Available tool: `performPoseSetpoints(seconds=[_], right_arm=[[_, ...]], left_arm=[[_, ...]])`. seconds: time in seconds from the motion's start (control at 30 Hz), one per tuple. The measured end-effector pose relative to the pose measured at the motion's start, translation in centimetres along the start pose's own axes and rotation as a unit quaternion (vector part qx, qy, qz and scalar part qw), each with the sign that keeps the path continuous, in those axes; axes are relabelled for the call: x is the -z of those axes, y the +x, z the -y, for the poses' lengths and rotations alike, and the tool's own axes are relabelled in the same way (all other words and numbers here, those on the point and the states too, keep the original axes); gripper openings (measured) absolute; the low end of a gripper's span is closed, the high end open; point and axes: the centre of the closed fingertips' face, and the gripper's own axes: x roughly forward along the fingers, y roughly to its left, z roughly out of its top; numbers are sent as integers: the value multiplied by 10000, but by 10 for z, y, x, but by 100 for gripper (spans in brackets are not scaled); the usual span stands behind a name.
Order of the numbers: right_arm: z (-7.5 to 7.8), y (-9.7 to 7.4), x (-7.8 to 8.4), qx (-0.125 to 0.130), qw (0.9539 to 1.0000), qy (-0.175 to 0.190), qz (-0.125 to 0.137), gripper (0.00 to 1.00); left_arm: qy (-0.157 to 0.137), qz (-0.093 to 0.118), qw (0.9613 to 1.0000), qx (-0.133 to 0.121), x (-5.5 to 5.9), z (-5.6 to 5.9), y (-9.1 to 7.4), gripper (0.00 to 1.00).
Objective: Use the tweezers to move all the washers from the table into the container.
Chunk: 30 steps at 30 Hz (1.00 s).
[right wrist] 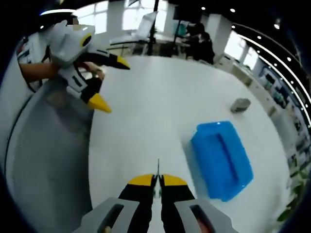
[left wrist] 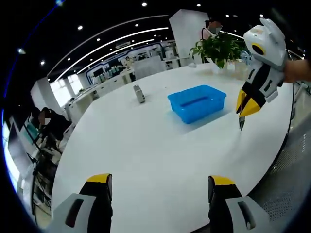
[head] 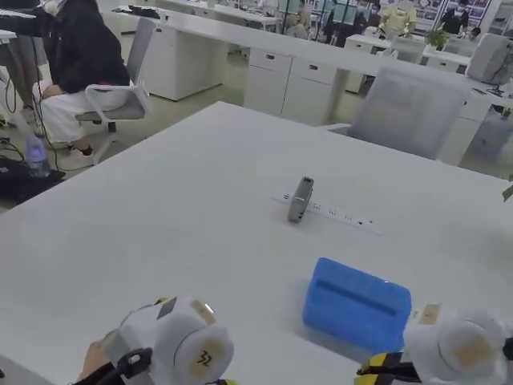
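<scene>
A blue open container (head: 357, 301) stands on the white table (head: 160, 233), close in front of me. Beyond it a pale strip (head: 337, 215) carries a row of small dark specks, too small to tell as washers. My right gripper (right wrist: 156, 180) is shut on thin metal tweezers (right wrist: 158, 167), whose tip points down over the table left of the container (right wrist: 221, 158). The left gripper view has the tweezers' tip (left wrist: 241, 124) hanging just above the tabletop. My left gripper (left wrist: 160, 182) is open with nothing between its jaws, well short of the container (left wrist: 197, 102).
A small grey block (head: 300, 199) lies at the strip's left end. A grey chair (head: 409, 108) stands at the table's far side. A seated person (head: 76, 56) is at the far left, and a potted plant (left wrist: 218, 48) stands behind the container.
</scene>
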Motion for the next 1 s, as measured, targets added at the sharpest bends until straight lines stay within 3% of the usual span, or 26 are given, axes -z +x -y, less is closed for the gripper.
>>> performPoseSetpoints(seconds=[0.03, 0.07, 0.23, 0.4, 0.63, 0.77, 0.8, 0.87, 1.0], right_arm=[[-1, 3, 1, -17, 9998, -178, -115, 1], [-1, 7, -8, -10, 9996, -281, 39, 1], [-16, 31, -15, -311, 9979, -521, -239, 1], [-22, 45, -18, -378, 9965, -634, -385, 1], [-29, 58, -14, -577, 9961, -532, -398, 2], [-34, 64, -6, -548, 9955, -558, -526, 2], [-33, 62, -9, -419, 9977, -376, -383, 2], [-32, 65, 0, -527, 9963, -493, -470, 2], [-33, 64, -3, -506, 9975, -296, -401, 8]], left_arm=[[-6, 4, 10000, -2, 0, 0, 0, 82], [-17, 8, 10000, 1, 0, 0, 0, 82], [-29, 6, 10000, 5, 0, 0, -1, 82], [-50, 4, 10000, 1, 0, -1, -1, 81], [-27, -15, 10000, 31, 0, 1, 0, 81], [-6, -24, 10000, 55, 0, 2, 0, 81], [-3, -27, 10000, 58, 0, 2, 0, 81], [2, -27, 10000, 62, 0, 2, 0, 80], [24, -46, 9999, 114, 1, 4, 2, 80]])
